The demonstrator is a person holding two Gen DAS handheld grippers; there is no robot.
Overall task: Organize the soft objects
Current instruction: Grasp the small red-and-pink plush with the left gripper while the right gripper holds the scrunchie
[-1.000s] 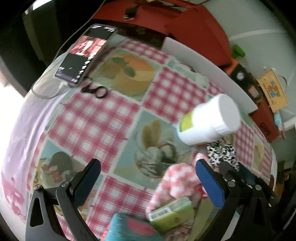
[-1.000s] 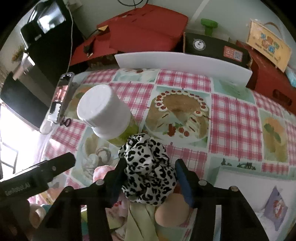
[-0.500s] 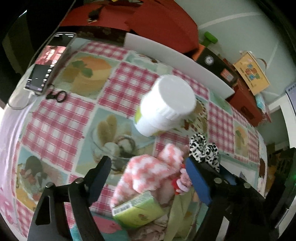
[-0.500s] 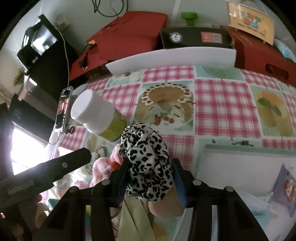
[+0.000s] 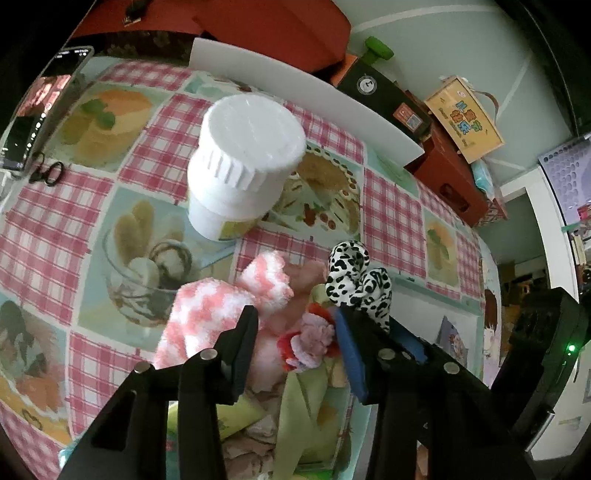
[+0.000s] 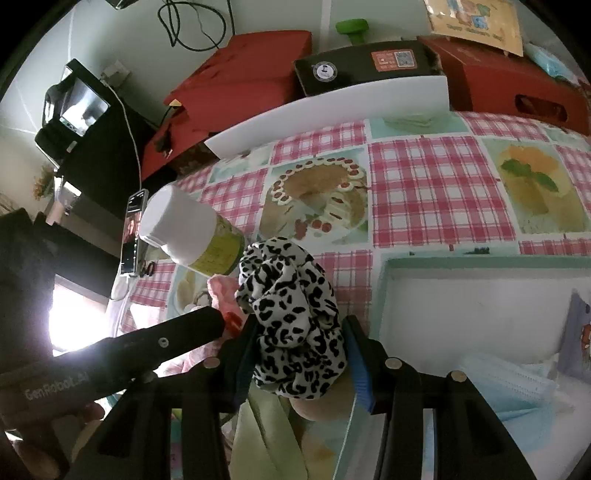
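Left wrist view: pink-and-white checked tablecloth with printed dessert panels fills most of the frame. Long white flat board stands along its upper edge, with red cardboard boxes behind it. White-capped plastic jar with a yellow-green label stands upper centre, upright on the cloth. Black smartphone with a lit screen lies at the upper left edge.

Below centre sits a heap of soft items. Fluffy pink-and-white chequered sock lies at the left of the heap, touching the left finger of the left gripper. Small pink-and-red frilly scrunchie lies between that gripper's fingers; the jaws are closing around it, and whether the pads already press on it cannot be told.

Right wrist view: white tray with a pale green rim occupies the right middle; a stack of light blue face masks lies in it at lower right. Black-and-white leopard-print fabric scrunchie sits at centre, pinched between the two fingers of the right gripper, raised clear of the cloth, just left of the tray rim
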